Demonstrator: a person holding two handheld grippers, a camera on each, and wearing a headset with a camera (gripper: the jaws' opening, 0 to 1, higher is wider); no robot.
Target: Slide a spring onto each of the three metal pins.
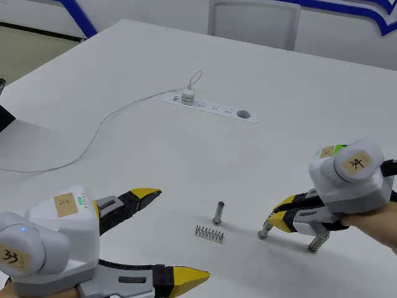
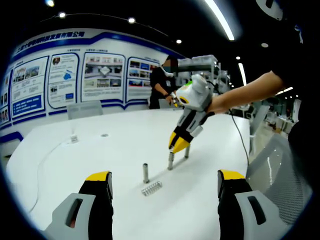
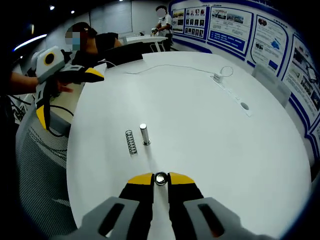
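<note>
A bare metal pin [image 1: 218, 213] stands upright on the white table [image 1: 155, 143], with a loose spring [image 1: 209, 233] lying just in front of it. To the right, my right gripper [image 1: 280, 215] is shut on the top of a second pin [image 1: 265, 230] that seems to carry a spring. A third pin [image 1: 318, 241] with a spring on it stands under that gripper's body. In the right gripper view the pin's top [image 3: 160, 178] sits between the closed yellow tips; the bare pin [image 3: 144, 134] and spring [image 3: 131, 141] lie ahead. My left gripper [image 1: 167, 236] is open and holds nothing, left of the spring [image 2: 151, 188].
A white power strip [image 1: 211, 107] with a plug [image 1: 188, 97] and a thin cable [image 1: 99, 127] lies mid-table. A chair [image 1: 254, 22] stands at the far edge. A person stands in the background [image 2: 161, 87].
</note>
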